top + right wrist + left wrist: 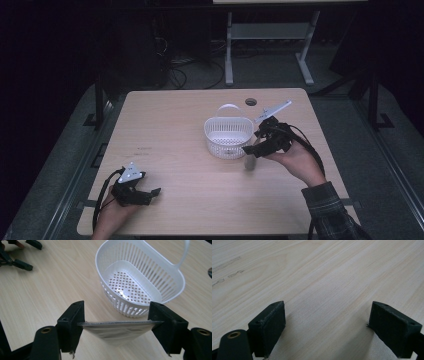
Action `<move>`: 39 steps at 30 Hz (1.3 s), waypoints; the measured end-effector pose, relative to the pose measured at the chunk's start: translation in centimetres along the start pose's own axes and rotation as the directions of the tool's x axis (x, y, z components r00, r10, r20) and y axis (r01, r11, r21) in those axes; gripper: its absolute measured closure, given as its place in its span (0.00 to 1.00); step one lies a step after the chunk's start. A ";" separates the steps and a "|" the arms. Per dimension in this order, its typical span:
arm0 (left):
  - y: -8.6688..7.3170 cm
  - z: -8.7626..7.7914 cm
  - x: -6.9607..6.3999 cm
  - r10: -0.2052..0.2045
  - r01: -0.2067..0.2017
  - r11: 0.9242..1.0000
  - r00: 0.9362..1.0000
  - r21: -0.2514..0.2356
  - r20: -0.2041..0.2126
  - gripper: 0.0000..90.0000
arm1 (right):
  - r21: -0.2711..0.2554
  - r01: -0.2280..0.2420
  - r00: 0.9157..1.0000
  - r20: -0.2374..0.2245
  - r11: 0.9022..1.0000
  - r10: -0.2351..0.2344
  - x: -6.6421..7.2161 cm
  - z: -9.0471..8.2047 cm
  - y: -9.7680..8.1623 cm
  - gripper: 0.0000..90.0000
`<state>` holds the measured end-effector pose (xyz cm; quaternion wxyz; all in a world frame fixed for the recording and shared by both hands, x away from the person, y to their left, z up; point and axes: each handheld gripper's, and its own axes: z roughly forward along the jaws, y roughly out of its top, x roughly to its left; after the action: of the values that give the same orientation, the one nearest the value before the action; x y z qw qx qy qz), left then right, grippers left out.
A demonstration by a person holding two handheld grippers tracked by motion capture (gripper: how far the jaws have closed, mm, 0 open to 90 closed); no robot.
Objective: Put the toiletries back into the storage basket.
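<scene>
Evidently mid-carry: right gripper (116, 323) clamped on a flat grey pouch (117, 330), jaws spread fairly wide with the pouch stretched edge to edge between the two pads, top edge taut, body sagging below. In the high view, right gripper (251, 149) held just off the table (175, 130), at about four o'clock from the white basket (228, 136) and close beside its wall, pouch (249, 162) hanging beneath the jaws, near or touching the wood; cannot tell which. From the right gripper view, basket (140, 277) dead ahead at twelve o'clock, empty, perforated floor bare, thin handle arching up at one o'clock.

Left gripper (150, 192) parked down at seven o'clock on the table, well apart from the basket, jaws wide open and holding nothing; in the left gripper view, left gripper (328, 322) open over plain wood grain, pads (272, 327) resting low against the surface.

Step in hand, by judgement: grasp done, transfer to the basket about to start. Next move likely calling for a lift high enough to clear the near rim, then a short travel toward ten o'clock until centred over the opening, keeping clear of the handle. Then a lowering inside the walls and a release by opening wider. Worth watching: the limp pouch catching on the rim, or the light basket sliding if nudged.
</scene>
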<state>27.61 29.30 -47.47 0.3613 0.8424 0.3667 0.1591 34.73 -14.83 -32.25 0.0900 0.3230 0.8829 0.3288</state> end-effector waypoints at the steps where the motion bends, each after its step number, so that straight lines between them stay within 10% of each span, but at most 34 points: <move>1: 0.0 0.0 0.0 0.000 0.000 1.000 1.000 0.000 0.000 0.14 | -0.003 0.000 1.000 0.004 1.000 0.000 -0.1 -0.1 0.0 0.33; 39: 0.0 0.0 0.0 0.001 -0.001 1.000 1.000 0.001 0.000 0.14 | -0.093 -0.045 0.998 0.043 0.995 0.050 -2.6 -4.0 2.0 0.33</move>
<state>27.62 29.32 -47.46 0.3607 0.8428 0.3664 0.1590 36.23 -17.44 -28.03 0.1170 0.3467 0.8566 0.3638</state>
